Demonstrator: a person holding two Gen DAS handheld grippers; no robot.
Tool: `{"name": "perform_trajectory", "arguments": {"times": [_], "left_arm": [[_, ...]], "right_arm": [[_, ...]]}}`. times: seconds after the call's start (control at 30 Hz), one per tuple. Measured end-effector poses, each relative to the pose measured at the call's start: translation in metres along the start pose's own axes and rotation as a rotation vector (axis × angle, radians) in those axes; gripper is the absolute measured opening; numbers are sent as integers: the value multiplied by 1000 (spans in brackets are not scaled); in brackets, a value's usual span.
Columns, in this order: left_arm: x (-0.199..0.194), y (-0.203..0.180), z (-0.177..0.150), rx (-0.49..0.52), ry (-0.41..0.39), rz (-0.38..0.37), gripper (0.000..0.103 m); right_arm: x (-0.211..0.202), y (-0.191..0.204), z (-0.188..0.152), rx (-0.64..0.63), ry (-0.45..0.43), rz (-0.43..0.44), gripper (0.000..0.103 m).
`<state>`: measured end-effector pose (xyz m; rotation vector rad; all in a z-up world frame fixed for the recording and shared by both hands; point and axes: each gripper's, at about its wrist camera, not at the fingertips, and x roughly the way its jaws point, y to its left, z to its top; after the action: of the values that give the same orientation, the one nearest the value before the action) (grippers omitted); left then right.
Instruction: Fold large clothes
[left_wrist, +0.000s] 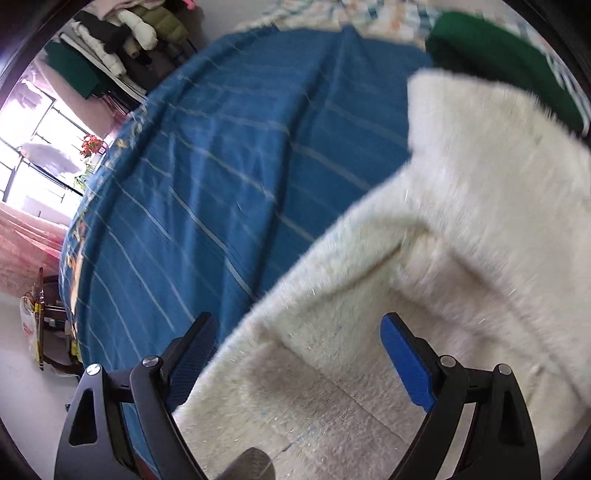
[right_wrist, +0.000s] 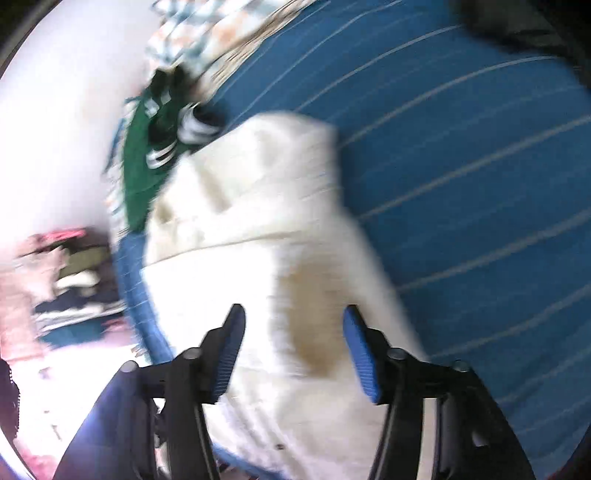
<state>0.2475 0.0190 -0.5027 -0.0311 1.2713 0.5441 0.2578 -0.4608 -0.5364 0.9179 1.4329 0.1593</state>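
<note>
A fluffy white fleece garment (left_wrist: 443, 258) lies on a blue striped bedsheet (left_wrist: 240, 166). In the left wrist view it fills the right and lower part, with a fold running up to the right. My left gripper (left_wrist: 299, 339) is open, its jaws wide apart just above the garment's near edge. In the blurred right wrist view the same white garment (right_wrist: 266, 221) lies ahead on the sheet (right_wrist: 461, 184). My right gripper (right_wrist: 293, 332) is open over it, holding nothing.
A green garment with white stripes (left_wrist: 498, 62) lies beyond the white one; it also shows in the right wrist view (right_wrist: 147, 155). A patterned quilt (left_wrist: 351, 14) is at the bed's far end. Hung clothes (left_wrist: 122, 40) and a window (left_wrist: 37, 147) are to the left.
</note>
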Motion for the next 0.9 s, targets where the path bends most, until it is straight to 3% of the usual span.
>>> {"name": "perform_trajectory", "arguments": {"times": [0.1,0.13,0.17,0.27,0.4,0.53,0.57,0.63,0.67,0.7,0.77,0.83,0.9], "left_arm": [[-12,4,16,-18,-33,-41,91],[-15,3,23,-16,-44,-53,91],[-16,3,29,-13,-52,-57,91],[-19,1,48,-15,-74,-100,91],[-22,-8,65,9,-102,-141,91],[-26,-18,76,15,-134,-172,91],[-25,-24,77,29,-144,-171,91],[-19,-34,77,55,-133,-160,91],[-15,-36,78,61,-123,-163,91],[-13,-39,79,71,-110,-162,91],[-15,-42,80,91,-117,-156,91],[-20,-47,82,121,-152,-152,91],[-18,-59,86,168,-161,-151,91]], "right_arm": [[47,4,6,-15,97,-118,60],[51,10,4,-36,89,-169,28],[50,23,2,-84,74,-201,6],[19,78,-7,-256,-53,-273,6],[-28,121,-8,-365,-198,-249,6],[-39,131,7,-431,-274,-253,6],[-25,125,14,-458,-254,-339,6],[10,102,41,-398,-127,-492,9],[25,89,47,-338,-95,-535,16],[26,79,47,-281,-109,-542,17],[2,71,35,-199,-201,-506,34],[-23,75,17,-161,-307,-498,40],[-30,78,-1,-132,-338,-435,42]]}}
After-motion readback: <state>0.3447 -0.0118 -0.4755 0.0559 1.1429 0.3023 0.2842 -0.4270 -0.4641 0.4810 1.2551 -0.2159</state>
